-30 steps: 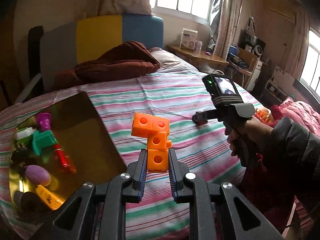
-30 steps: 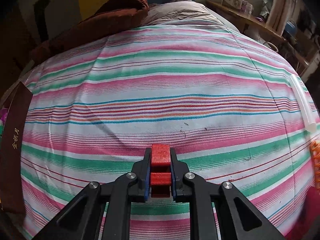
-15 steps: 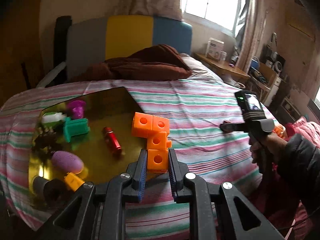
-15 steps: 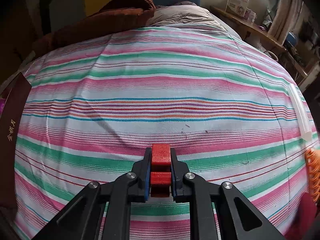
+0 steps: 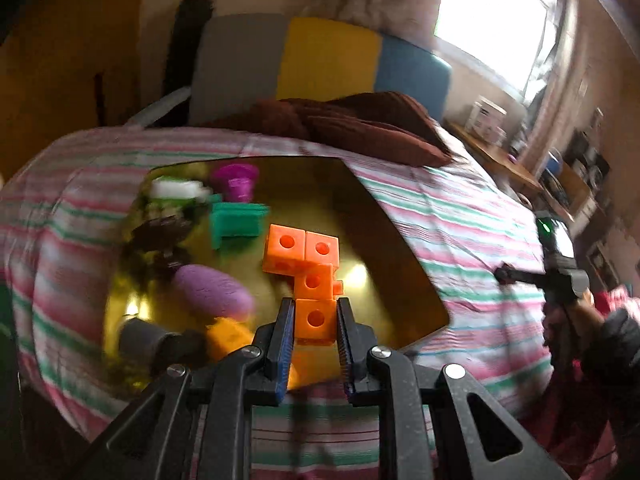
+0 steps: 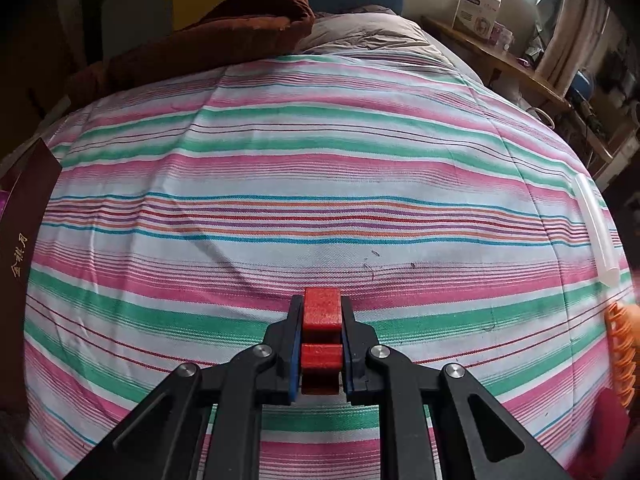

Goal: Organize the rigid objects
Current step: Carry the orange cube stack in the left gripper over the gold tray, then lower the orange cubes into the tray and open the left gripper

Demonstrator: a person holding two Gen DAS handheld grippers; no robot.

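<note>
My left gripper is shut on the lowest cube of an orange linked-cube piece, which hangs over the gold tray on the striped bed. In the tray lie a purple oval, a green block, a magenta cup, a white and green toy, a yellow piece and a grey cylinder. My right gripper is shut on a red block above the bedspread. In the left wrist view the right gripper's body shows at the far right, held by a hand.
A brown blanket lies at the head of the bed. A dark red box edge sits at the left of the right wrist view. A clear tube and an orange comb-like thing lie at the right edge. A wooden shelf stands beyond.
The left gripper has carried the orange cube piece leftward, from over the bedspread to over the gold tray, rolling as it went. The right gripper has stayed in place with the red block.
</note>
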